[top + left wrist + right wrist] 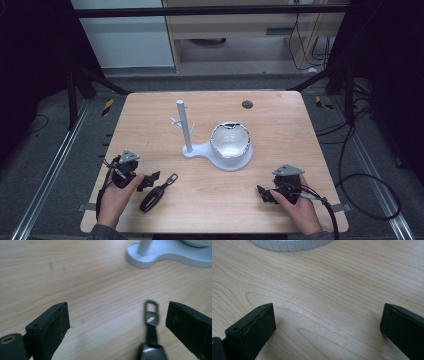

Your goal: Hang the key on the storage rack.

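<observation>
Left tool (117,322): jaws wide apart, key fob (151,340) between, untouched. Right tool (327,327): apart, empty. One stand (186,129), one bowl (230,141).

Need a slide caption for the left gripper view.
Open left gripper over the wooden table, key fob lying untouched between its fingers, white stand beyond.

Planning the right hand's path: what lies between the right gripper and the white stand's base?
Bare wood: the right gripper view shows nothing between the right gripper and stand base.
</observation>
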### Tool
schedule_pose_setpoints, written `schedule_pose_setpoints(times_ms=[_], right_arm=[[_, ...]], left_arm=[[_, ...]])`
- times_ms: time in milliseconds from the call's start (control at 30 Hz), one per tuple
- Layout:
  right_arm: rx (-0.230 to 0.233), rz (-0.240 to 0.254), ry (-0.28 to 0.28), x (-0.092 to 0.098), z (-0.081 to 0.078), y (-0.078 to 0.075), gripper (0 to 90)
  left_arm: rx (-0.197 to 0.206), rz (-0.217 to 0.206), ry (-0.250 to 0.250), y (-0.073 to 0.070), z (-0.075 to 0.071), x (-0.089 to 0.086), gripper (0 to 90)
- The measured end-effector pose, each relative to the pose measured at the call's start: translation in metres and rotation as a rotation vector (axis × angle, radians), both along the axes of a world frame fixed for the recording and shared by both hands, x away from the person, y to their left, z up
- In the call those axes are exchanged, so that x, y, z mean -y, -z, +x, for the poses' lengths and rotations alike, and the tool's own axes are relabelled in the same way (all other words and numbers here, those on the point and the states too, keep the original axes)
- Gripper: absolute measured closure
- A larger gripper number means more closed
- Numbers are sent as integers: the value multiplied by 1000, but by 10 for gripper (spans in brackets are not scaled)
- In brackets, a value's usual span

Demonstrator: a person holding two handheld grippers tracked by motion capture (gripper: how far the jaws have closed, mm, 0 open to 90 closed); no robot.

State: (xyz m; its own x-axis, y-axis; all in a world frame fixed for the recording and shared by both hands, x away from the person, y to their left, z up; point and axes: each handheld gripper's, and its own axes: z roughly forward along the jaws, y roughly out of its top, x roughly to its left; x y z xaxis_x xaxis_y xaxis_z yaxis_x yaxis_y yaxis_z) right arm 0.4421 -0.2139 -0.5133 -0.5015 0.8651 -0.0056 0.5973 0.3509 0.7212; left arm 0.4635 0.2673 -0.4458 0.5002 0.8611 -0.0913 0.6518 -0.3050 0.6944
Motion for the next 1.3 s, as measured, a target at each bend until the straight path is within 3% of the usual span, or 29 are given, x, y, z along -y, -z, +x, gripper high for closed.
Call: schedule_pose_setpoints(times_ms=[200,333,467,633,767,933,1300], right_arm=[[1,-2,0,0,0,0,5],[0,-1,2,0,0,0,5],[-1,1,-1,0,1,0,4],[-1,1,0,0,1,0,4],[-1,1,-1,0,1,0,4],[0,1,-2,0,1,0,5],[0,1,-10,1,1,0,5]], left_arm=[[-108,116,52,-24,7,16,49],[-162,217,145,-37,12,26,71],[-229,284,197,-35,12,32,75],[-265,358,244,-25,11,41,97],[-323,391,266,-19,13,51,185],[-356,427,281,-14,17,64,333],[-399,462,265,-2,22,75,368]])
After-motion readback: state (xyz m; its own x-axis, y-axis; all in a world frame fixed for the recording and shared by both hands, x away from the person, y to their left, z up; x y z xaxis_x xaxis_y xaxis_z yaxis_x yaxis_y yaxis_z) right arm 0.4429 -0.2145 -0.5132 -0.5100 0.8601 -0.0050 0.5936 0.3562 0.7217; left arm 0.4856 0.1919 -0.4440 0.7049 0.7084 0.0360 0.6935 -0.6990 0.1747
